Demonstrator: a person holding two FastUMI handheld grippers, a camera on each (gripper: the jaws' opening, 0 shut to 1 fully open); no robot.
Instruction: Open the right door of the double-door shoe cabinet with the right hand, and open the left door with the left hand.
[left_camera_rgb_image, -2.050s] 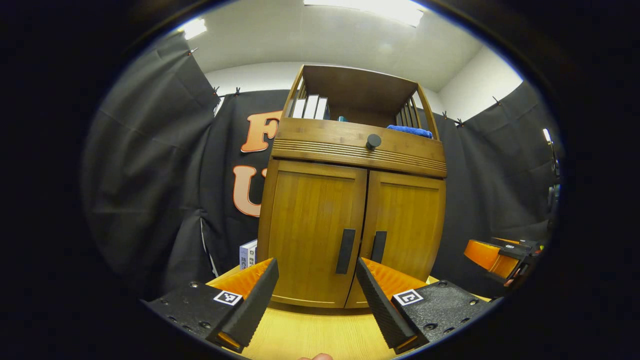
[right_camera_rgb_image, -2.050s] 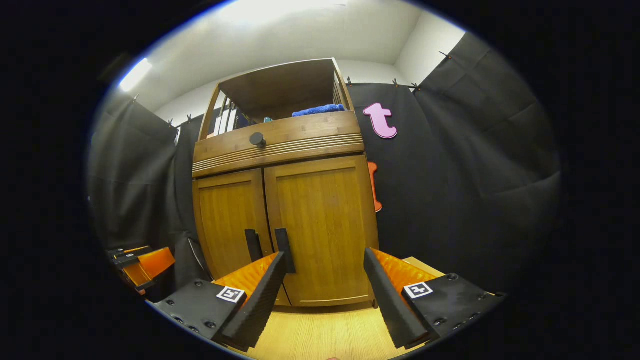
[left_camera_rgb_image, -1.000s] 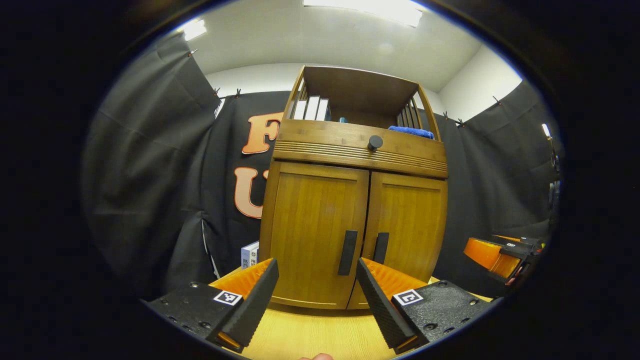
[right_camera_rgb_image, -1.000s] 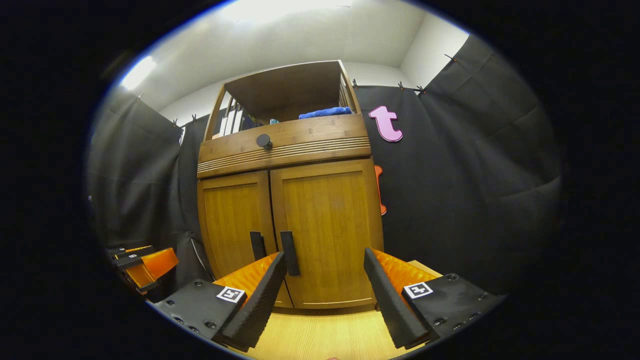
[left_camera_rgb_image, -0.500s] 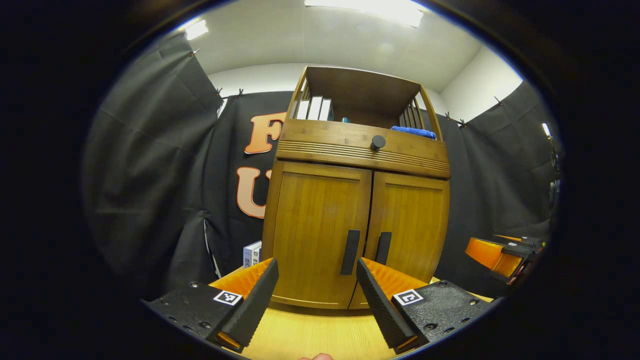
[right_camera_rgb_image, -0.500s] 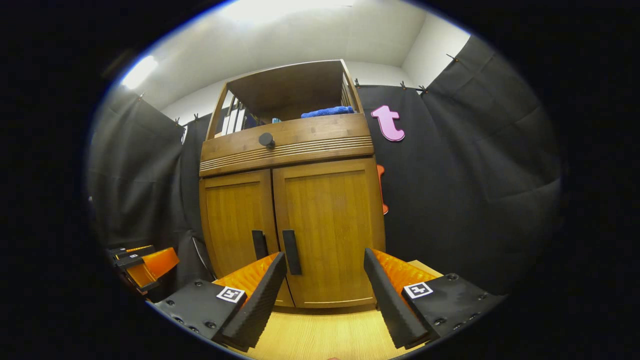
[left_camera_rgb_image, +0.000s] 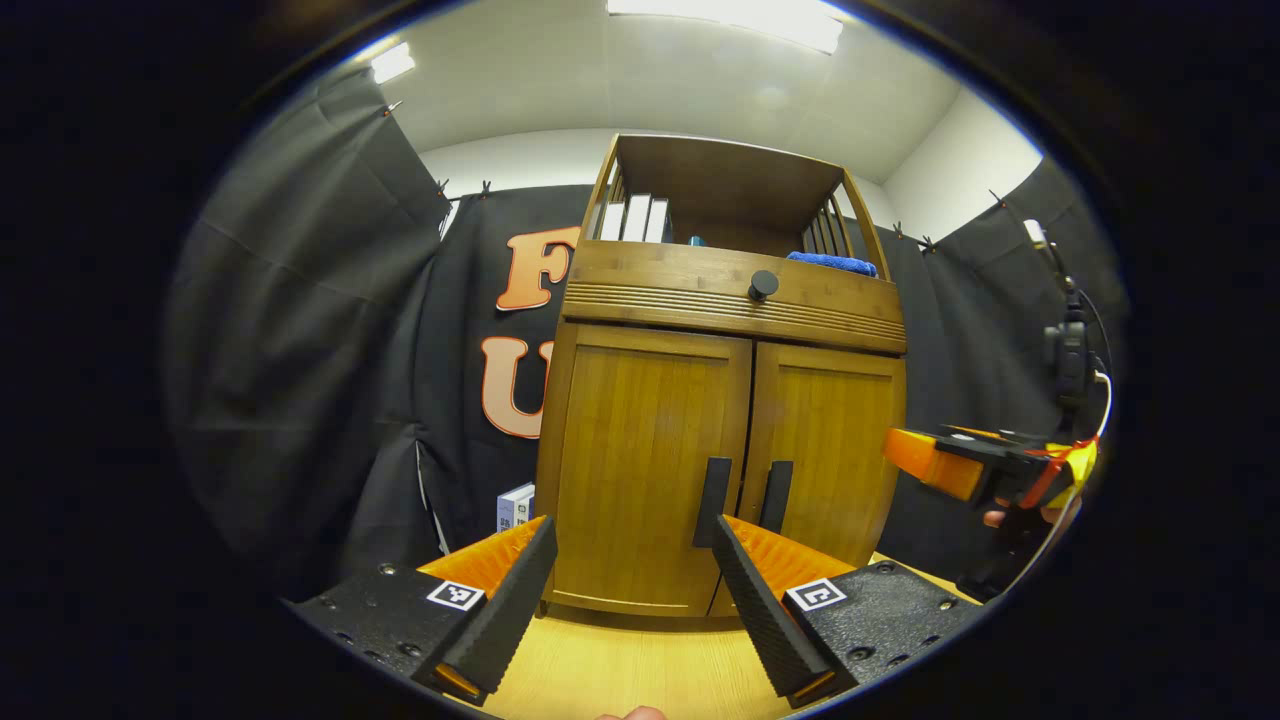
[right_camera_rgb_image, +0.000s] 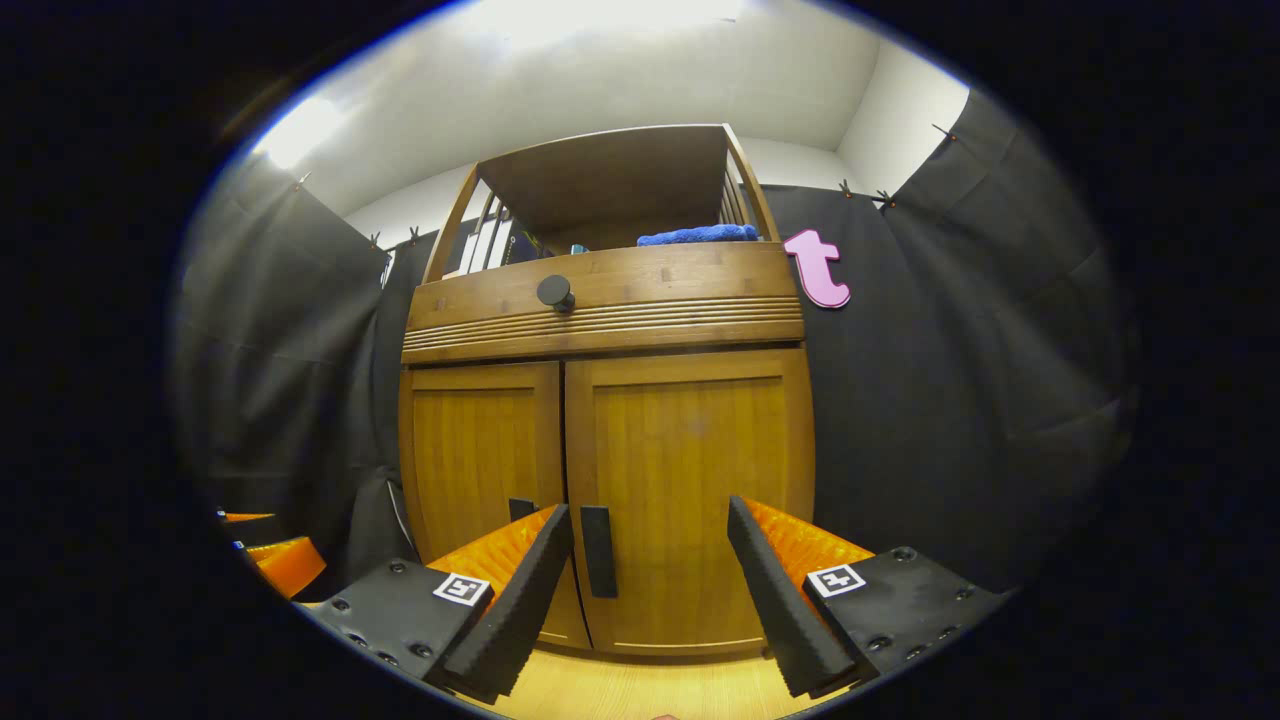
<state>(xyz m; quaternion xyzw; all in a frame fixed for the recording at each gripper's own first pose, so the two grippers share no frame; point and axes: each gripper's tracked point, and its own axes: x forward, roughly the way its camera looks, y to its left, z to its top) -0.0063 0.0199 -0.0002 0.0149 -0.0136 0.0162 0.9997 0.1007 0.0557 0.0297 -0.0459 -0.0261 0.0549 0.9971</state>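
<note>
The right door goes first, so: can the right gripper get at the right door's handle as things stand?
Probably yes. The right gripper is open, the right door's handle stands between its fingers ahead, and nothing lies in between.

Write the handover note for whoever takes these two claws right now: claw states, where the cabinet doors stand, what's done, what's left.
Right claw: open, empty, aimed at the right door; its handle sits just inside the claw's left finger, not gripped.
Left claw: open, empty, facing the left door; its handle is ahead, between the fingers, not gripped.
Shoe cabinet stands on the wooden tabletop, both doors shut.
Done: approach only.
Left: grip the right handle and swing that door open, then the left door with the left claw.
</note>
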